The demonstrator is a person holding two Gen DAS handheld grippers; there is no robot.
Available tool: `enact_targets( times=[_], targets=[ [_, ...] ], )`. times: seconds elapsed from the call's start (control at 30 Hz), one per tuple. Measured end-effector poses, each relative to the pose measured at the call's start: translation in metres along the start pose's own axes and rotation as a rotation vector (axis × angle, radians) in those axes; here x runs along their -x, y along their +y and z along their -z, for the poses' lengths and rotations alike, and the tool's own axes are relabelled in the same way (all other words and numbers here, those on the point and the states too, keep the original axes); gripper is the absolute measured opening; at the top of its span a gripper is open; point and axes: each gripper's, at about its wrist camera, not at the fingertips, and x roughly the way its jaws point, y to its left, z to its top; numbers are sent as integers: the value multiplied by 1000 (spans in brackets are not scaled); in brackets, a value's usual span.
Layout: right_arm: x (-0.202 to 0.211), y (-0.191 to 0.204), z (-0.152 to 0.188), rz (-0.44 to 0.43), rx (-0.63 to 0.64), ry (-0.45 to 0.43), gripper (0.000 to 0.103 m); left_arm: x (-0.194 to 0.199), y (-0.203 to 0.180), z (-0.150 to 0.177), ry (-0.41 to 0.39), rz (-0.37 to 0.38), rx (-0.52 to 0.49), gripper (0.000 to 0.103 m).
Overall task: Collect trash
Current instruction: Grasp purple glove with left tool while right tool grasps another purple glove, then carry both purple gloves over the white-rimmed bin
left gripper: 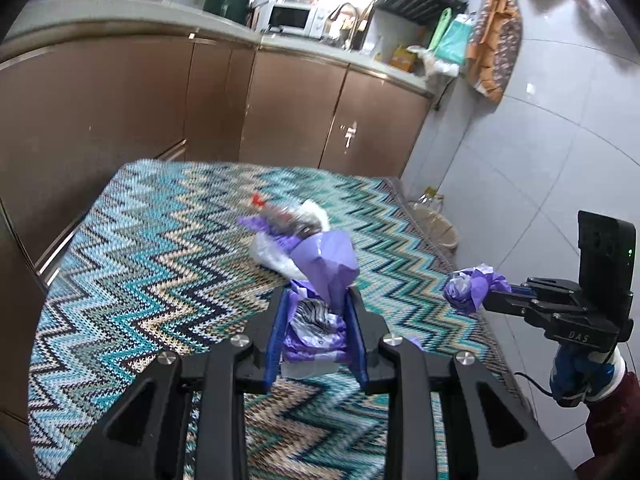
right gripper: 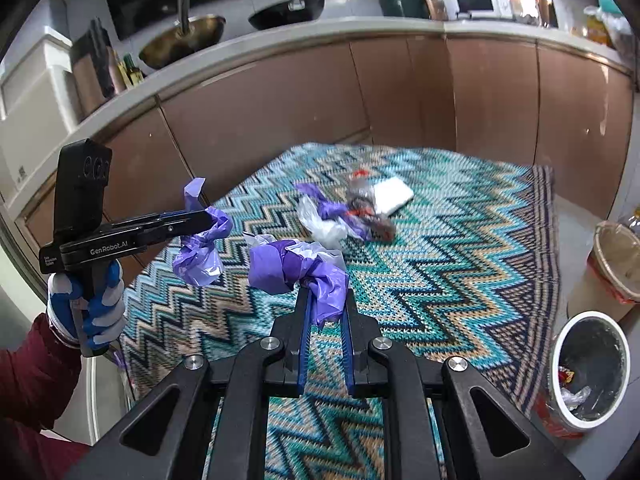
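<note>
My left gripper is shut on a crumpled purple plastic wrapper, held above the zigzag-patterned tablecloth. From the right wrist view the left gripper shows at the left with its purple wad hanging from the tips. My right gripper is shut on another purple plastic wad with a bit of clear film. It shows at the right edge of the left wrist view, right gripper, wad. A trash pile of clear plastic, purple scraps and a red-capped bottle lies mid-table.
A white napkin lies beside the pile. A white round bin with a dark liner stands on the floor at the table's right corner, a wicker basket behind it. Brown cabinets run past the table's far edge. Gloved hands hold both grippers.
</note>
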Motion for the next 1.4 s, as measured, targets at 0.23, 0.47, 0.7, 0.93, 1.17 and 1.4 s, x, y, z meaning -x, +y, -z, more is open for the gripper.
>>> enact_targets(
  times=[0.23,0.47,0.7,0.93,1.17,1.4],
  targets=[
    [58,1,13,29,-15,-102,14,31,-47,-10,-53,21,-65,27],
    [113,-28,29,105,-84,-190,14,24,-120,-37,-68,90,-161,27],
    [164,-88,43,275,-200,-273,14,-20,-211,-73,-49,173,-265,27],
    [183,-157,60,430,-328,-285,14,-97,-298,-102,0,207,-359,27],
    [165,-230,70,537,-415,-222,14,-209,-364,-102,129,193,-429,27],
    [139,-294,79,586,-479,-163,14,-300,-393,-90,236,196,-413,27]
  ],
)
